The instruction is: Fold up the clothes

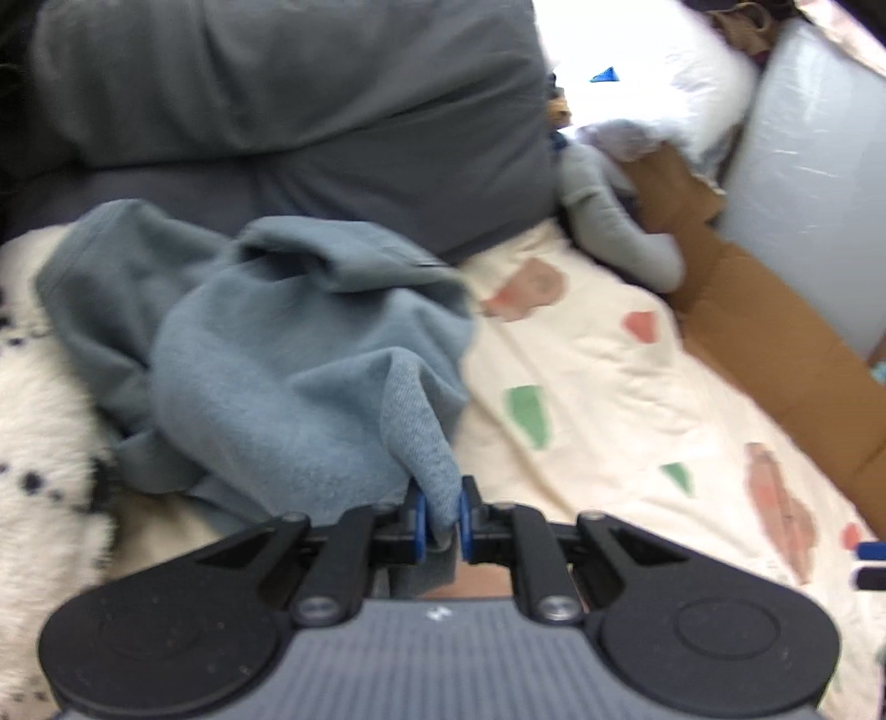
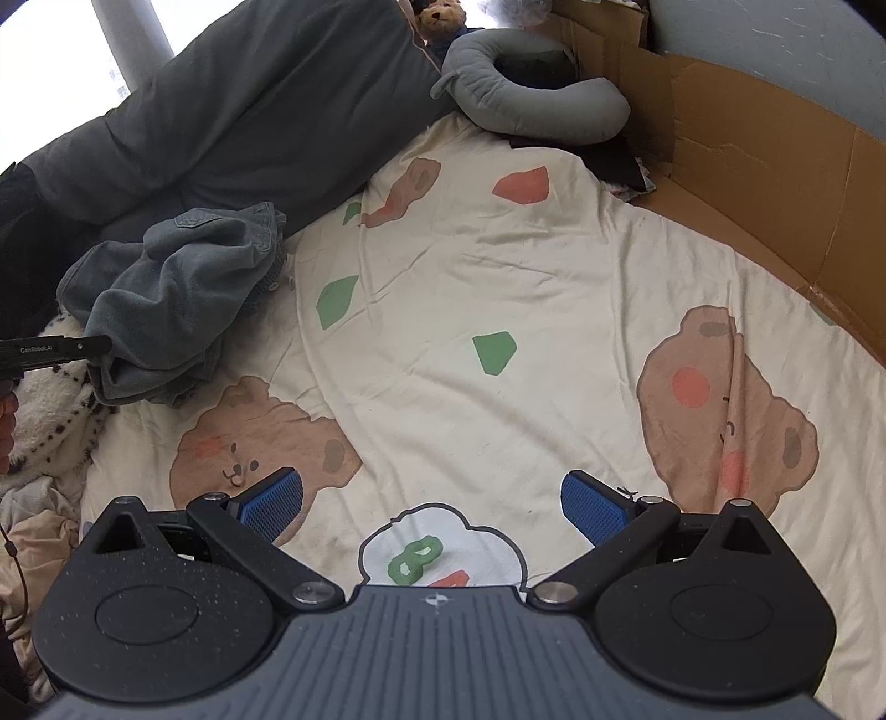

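A crumpled blue-grey garment (image 1: 266, 354) lies in a heap on the cream bedsheet (image 1: 609, 387). My left gripper (image 1: 441, 518) is shut on a corner of it, and the pinched fabric rises in a peak from the heap to the blue pads (image 1: 421, 520). In the right wrist view the same garment (image 2: 177, 299) sits at the far left, with the left gripper's black finger (image 2: 66, 349) reaching into its near edge. My right gripper (image 2: 432, 504) hangs open over the bear-printed sheet (image 2: 498, 277), with nothing between its blue pads (image 2: 595, 507).
Dark grey pillows (image 2: 232, 111) line the back of the bed. A grey curved cushion (image 2: 531, 105) and a teddy bear (image 2: 440, 19) sit at the far end. Cardboard (image 2: 775, 183) runs along the right edge. A fluffy white spotted blanket (image 1: 39, 432) lies left of the garment.
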Demonstrator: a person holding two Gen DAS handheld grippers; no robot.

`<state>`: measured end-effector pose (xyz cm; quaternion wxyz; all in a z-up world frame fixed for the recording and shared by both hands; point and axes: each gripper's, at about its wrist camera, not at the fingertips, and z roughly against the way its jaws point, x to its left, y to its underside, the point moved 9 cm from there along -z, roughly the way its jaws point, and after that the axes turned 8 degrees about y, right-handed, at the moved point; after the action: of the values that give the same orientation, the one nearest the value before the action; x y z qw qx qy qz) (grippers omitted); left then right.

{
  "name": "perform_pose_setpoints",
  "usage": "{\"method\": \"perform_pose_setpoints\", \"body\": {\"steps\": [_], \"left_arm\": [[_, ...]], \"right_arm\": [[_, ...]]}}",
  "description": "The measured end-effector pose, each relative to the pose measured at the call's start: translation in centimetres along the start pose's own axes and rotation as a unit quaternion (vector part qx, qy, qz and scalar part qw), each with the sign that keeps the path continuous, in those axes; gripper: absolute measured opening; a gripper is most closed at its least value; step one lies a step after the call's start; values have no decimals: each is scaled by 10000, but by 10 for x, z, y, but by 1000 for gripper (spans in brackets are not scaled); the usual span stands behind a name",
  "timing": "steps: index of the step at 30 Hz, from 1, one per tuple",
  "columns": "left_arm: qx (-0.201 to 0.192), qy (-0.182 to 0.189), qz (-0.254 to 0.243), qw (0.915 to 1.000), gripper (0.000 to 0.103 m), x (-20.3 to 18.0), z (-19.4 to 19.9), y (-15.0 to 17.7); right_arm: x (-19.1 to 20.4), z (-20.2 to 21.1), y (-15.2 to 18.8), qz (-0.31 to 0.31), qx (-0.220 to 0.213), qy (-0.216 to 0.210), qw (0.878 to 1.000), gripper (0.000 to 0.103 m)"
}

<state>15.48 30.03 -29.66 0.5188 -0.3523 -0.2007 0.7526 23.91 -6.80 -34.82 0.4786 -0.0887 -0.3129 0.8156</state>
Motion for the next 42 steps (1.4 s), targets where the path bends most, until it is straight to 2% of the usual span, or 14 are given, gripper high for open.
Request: {"method": "perform_pose_setpoints", "body": {"steps": [8,18,27,33,36,38,40,42], "left_arm": [[59,730,-129,9972,11,-58,-10,-1],[210,1326,-321,9904,9,-96,-16,14],[436,1864,-265,9811,9,-130,-28,29],[735,2262,-258,9710,9,-152,-34,52],[997,2500,-289,9627,9,-166,-39,66],[1300,2515,-338,9585,10,-172,-46,79],[1547,2388,-357,9580,14,-173,-50,90],[1621,2342,-377,9578,16,-169,-49,93]], "right_arm": [[1,-1,0,-55,2,-88,9999,103],[-3,-6,1,-182,60,-138,9997,103],[0,-7,-1,-205,72,-218,9995,103],[-2,-7,0,-286,79,-253,9992,103],[-4,-7,0,-321,61,-250,9992,103],[-6,-8,0,-360,69,-235,9991,103],[-9,-9,2,-388,94,-218,9990,103],[-11,-10,4,-395,106,-206,9990,103]]}}
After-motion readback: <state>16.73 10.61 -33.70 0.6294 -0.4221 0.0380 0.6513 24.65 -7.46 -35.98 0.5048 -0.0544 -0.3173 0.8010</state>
